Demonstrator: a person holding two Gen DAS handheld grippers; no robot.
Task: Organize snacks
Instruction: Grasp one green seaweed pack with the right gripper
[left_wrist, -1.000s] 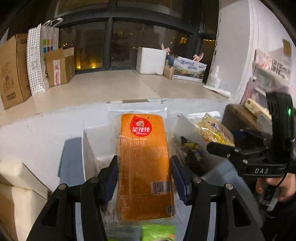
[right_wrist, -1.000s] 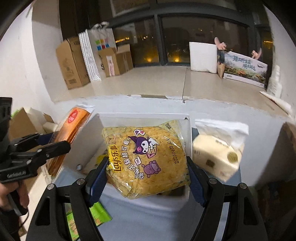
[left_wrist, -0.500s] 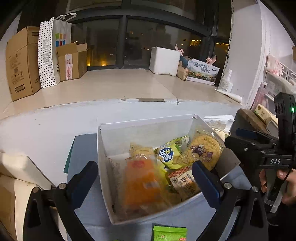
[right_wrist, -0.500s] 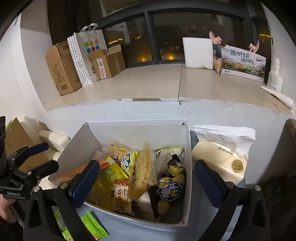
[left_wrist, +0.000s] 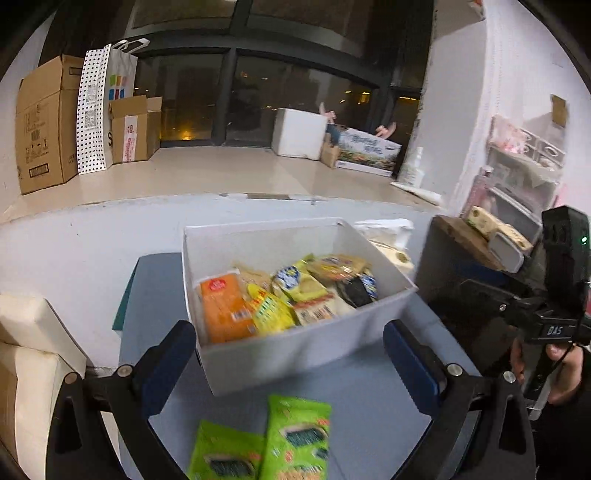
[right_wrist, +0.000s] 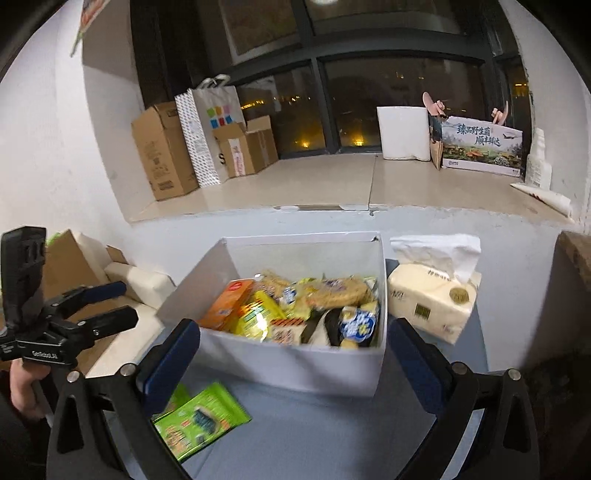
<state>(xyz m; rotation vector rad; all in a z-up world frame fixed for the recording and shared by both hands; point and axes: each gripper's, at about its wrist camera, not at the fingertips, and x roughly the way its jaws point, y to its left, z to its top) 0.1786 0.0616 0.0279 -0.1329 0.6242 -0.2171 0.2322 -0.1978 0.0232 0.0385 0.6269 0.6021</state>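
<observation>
A white open box stands on the grey-blue table and holds several snack packets. An orange cake packet lies at its left side, and the yellow Lay's bag rests among the others. Two green snack packets lie on the table in front of the box. My left gripper stands wide open and empty before the box's front wall. My right gripper is likewise open with nothing in it.
A tissue pack sits right of the box. Cream cushions lie at the left. A dark stand with shelves is at the right. Cardboard boxes and a paper bag line the window ledge.
Both grippers let go: the orange cake packet and the yellow Lay's bag now lie in the box. Both grippers opened wide and drew back from the box, bringing the green packets into view.
</observation>
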